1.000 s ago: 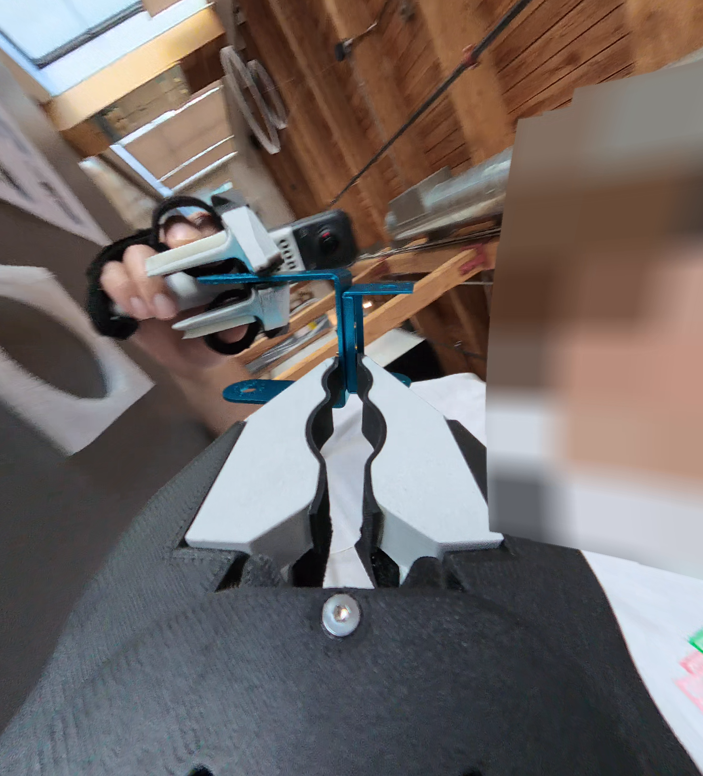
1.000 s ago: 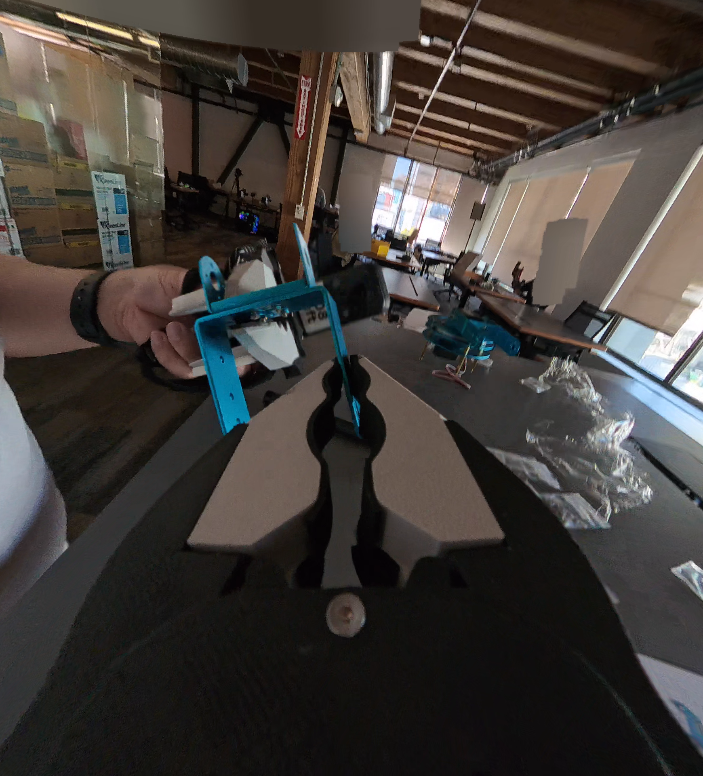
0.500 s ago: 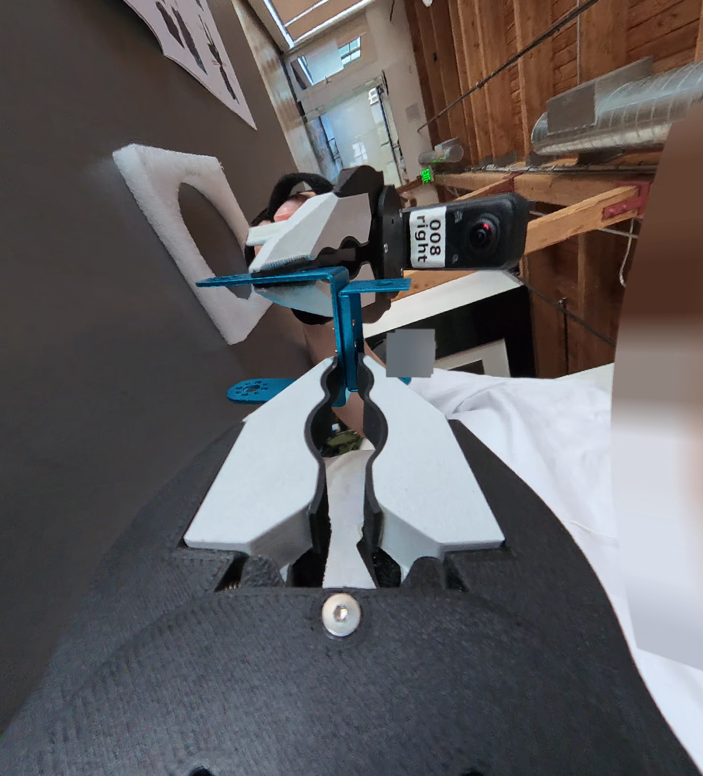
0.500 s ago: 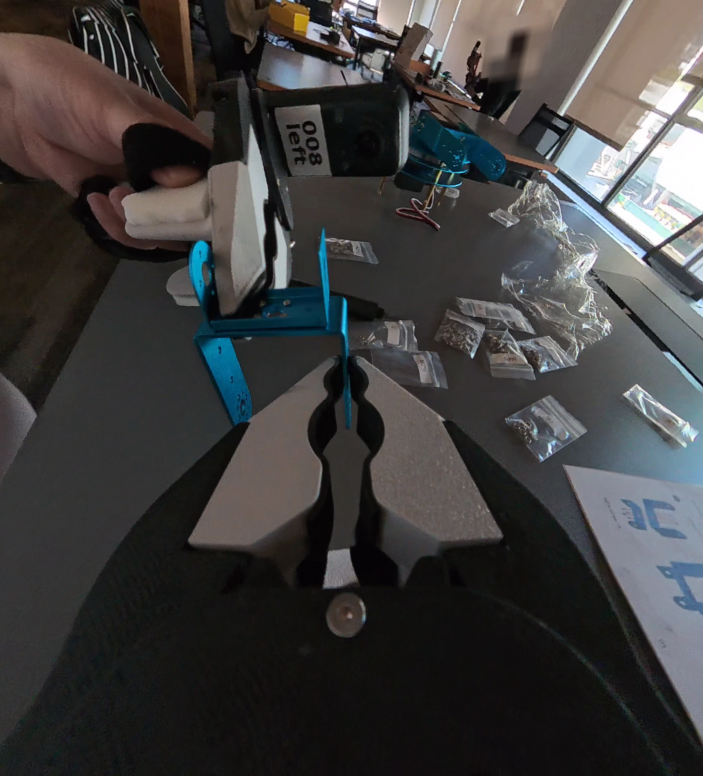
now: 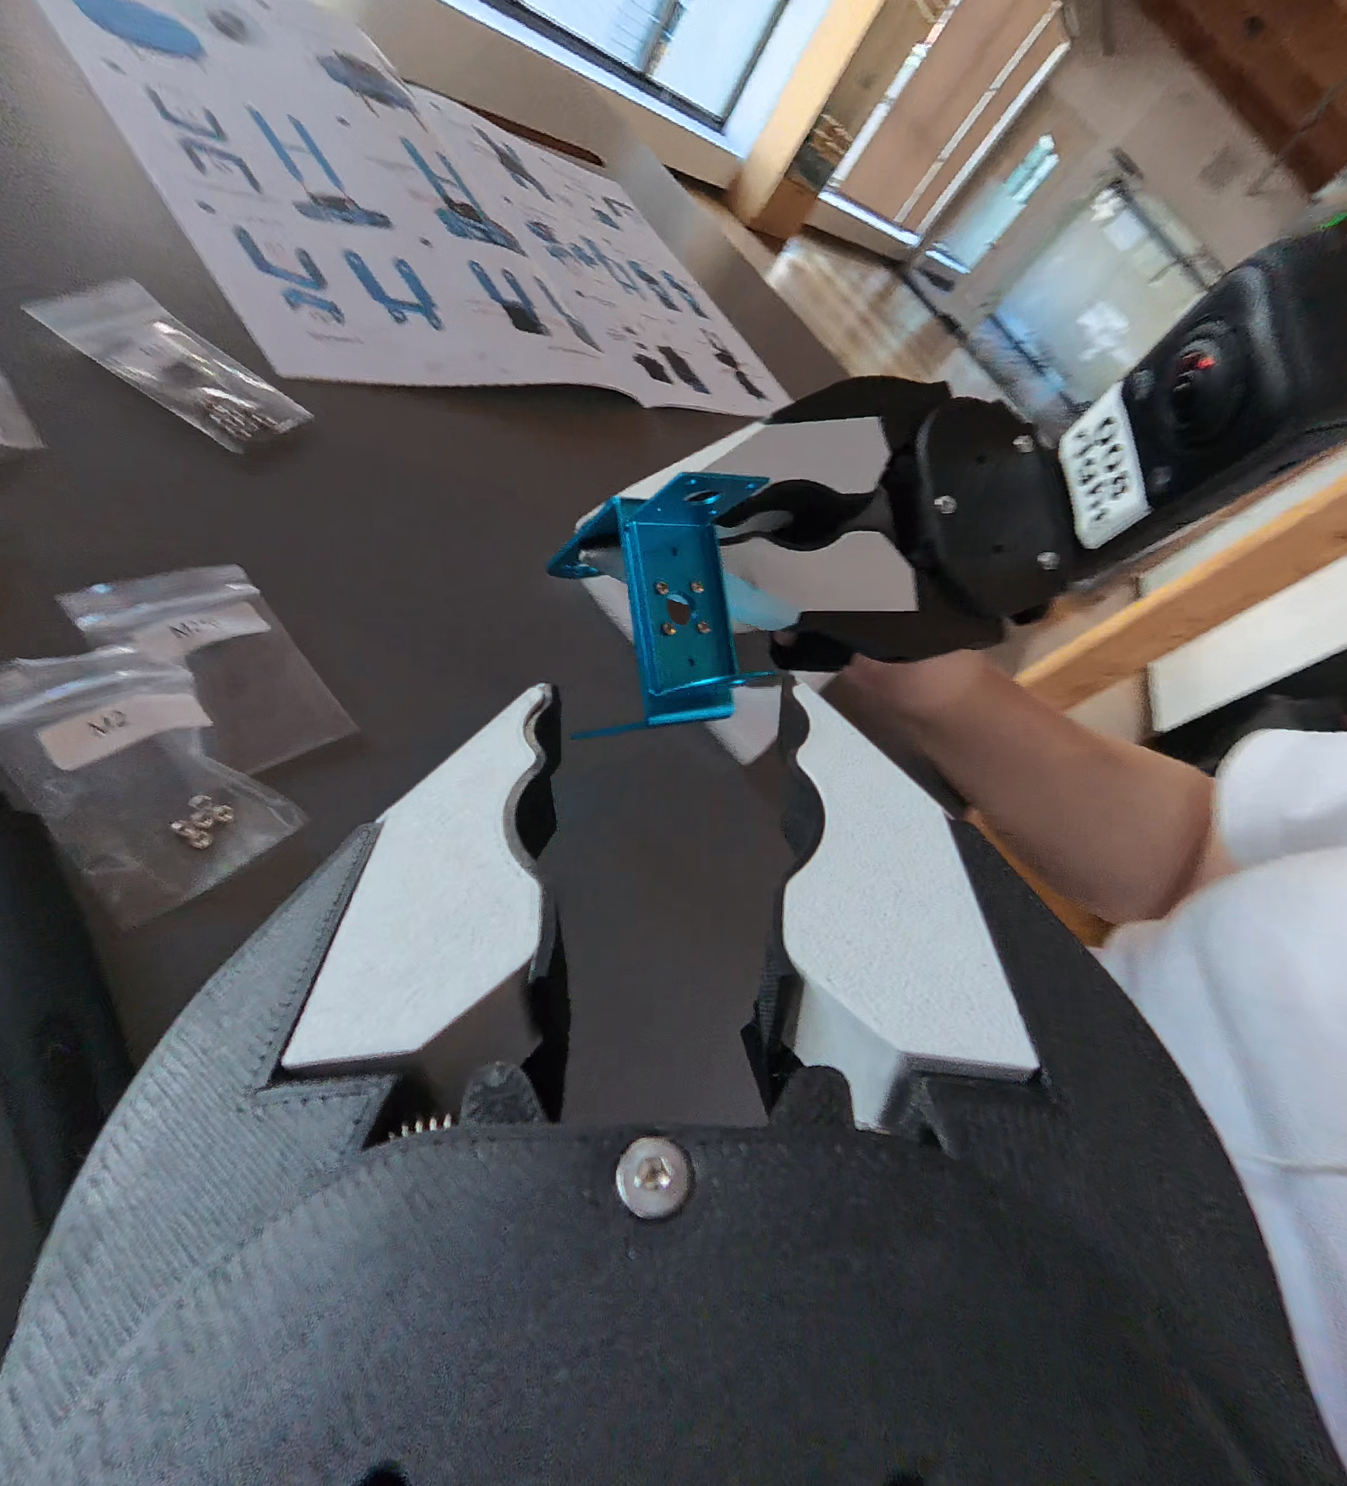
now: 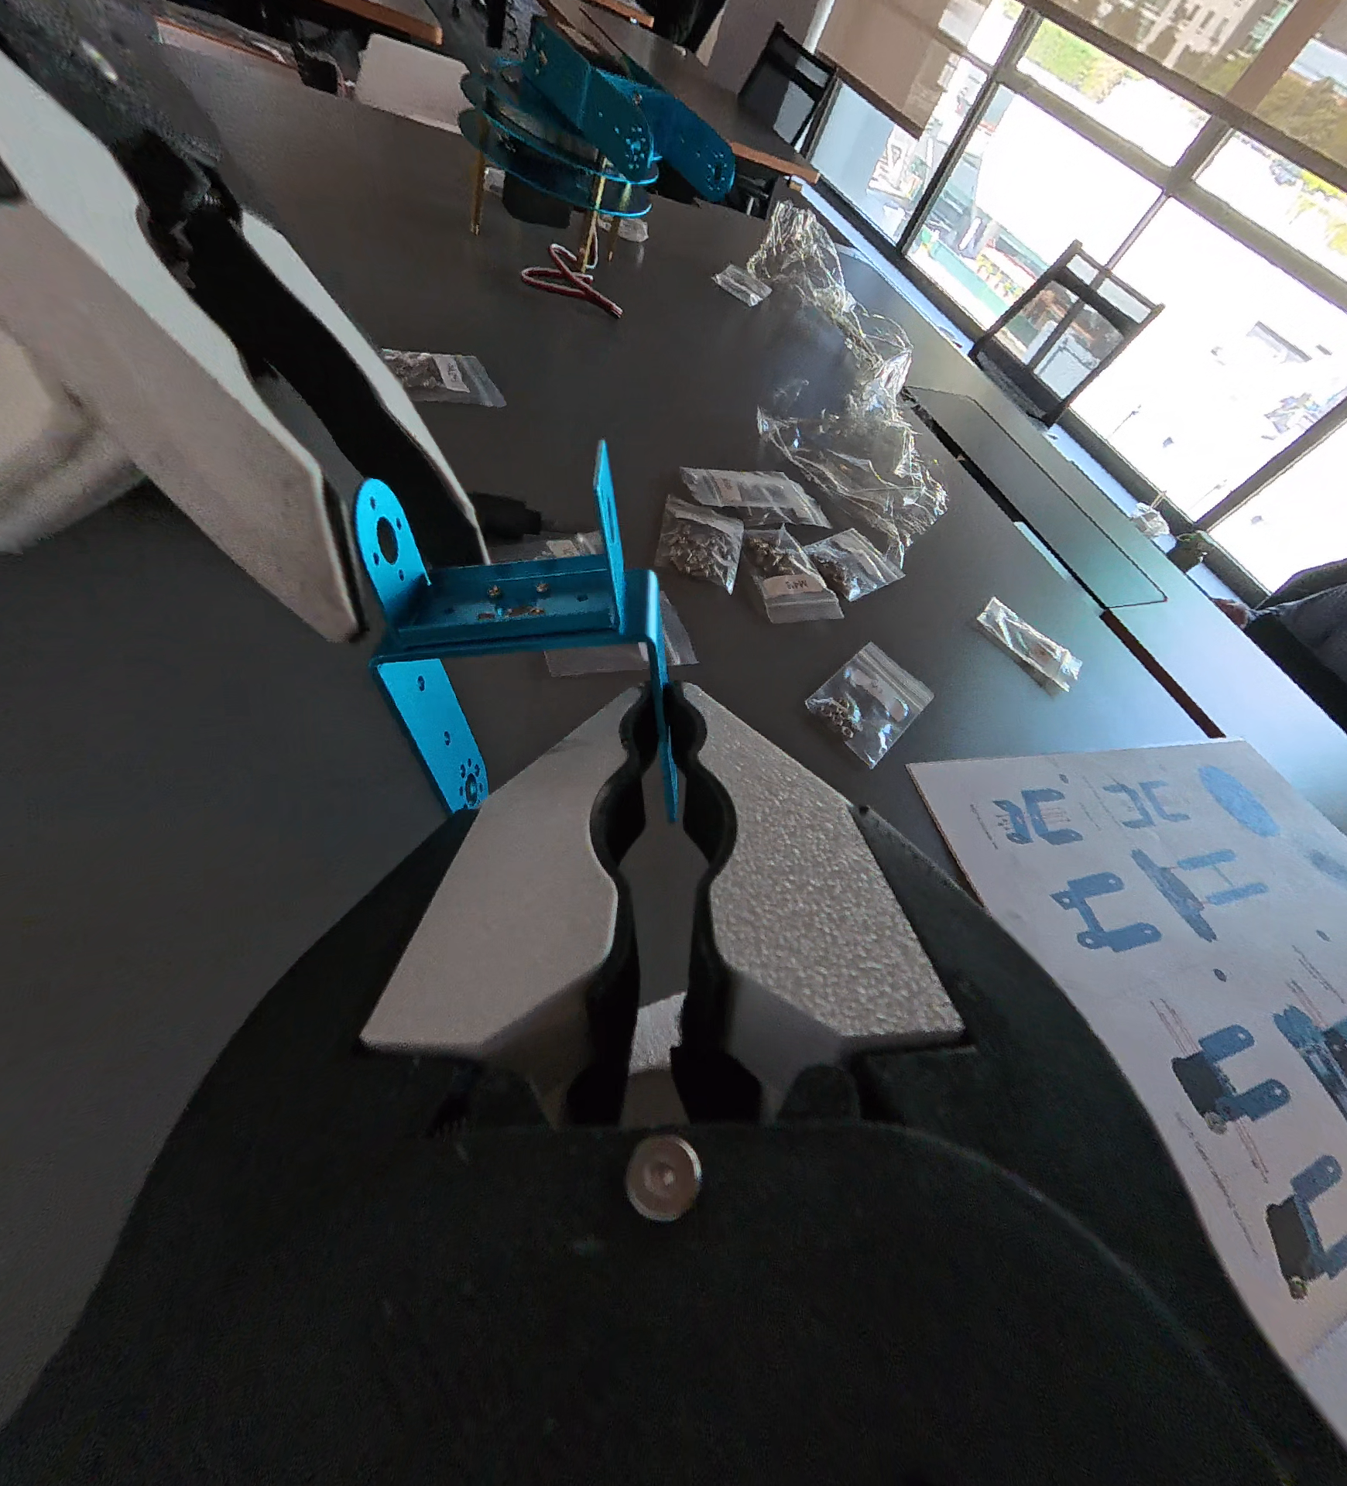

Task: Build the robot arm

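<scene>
My right gripper [image 6: 658,708] clamps the blue bracket assembly [image 6: 525,611]; my left gripper [image 5: 666,708] gapes, empty. Zip bags [image 6: 783,555] hold small hardware. Only the right wrist view shows the far blue robot arm [image 6: 598,129].

The right gripper [image 6: 658,699] pinches one flange of a blue bracket [image 6: 509,611] above the dark table [image 6: 131,764]. The left gripper [image 6: 405,563] sits just beside the bracket's far flange. Small bags [image 6: 783,555] and a printed sheet [image 6: 1217,965] lie nearby.

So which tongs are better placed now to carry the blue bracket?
Right. The right tongs are shut on a flange of the bracket, above the table. The left tongs are open and hold nothing, close beside it.
</scene>
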{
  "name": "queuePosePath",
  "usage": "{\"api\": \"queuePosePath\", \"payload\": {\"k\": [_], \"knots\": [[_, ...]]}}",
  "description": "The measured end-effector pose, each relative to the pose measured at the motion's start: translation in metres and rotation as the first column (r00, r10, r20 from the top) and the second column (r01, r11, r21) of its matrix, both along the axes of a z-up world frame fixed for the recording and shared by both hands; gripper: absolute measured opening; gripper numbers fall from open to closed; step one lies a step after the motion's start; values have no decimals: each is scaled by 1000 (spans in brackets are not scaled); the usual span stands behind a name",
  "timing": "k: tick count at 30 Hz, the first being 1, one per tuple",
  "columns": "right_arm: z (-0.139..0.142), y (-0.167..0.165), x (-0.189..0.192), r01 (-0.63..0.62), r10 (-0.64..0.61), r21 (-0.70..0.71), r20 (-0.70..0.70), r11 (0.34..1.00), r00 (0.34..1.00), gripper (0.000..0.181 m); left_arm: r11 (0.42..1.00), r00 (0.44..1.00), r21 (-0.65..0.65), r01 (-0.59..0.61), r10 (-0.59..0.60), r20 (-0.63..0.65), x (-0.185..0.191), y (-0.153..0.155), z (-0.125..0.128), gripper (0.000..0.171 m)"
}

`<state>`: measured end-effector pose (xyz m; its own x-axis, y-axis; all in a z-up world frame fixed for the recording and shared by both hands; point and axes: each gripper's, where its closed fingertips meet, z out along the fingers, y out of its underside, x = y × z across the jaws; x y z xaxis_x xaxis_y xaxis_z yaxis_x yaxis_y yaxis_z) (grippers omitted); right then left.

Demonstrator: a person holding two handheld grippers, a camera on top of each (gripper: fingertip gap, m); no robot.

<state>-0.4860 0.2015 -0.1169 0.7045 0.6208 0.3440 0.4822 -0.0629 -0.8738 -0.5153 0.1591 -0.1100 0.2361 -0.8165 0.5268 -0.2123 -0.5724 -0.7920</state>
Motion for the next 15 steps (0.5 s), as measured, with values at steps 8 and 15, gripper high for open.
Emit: {"api": "queuePosePath", "payload": {"k": [8,15], "knots": [[-14,2,4,71,-74,-89,-36,993,997,1,998,999,53,25,-23,-34,16,-4,-8,40],[-28,-5,1,38,-34,-154,28,987,999,2,978,984,202,53,-16,-180,13,-1,-19,28]]}}
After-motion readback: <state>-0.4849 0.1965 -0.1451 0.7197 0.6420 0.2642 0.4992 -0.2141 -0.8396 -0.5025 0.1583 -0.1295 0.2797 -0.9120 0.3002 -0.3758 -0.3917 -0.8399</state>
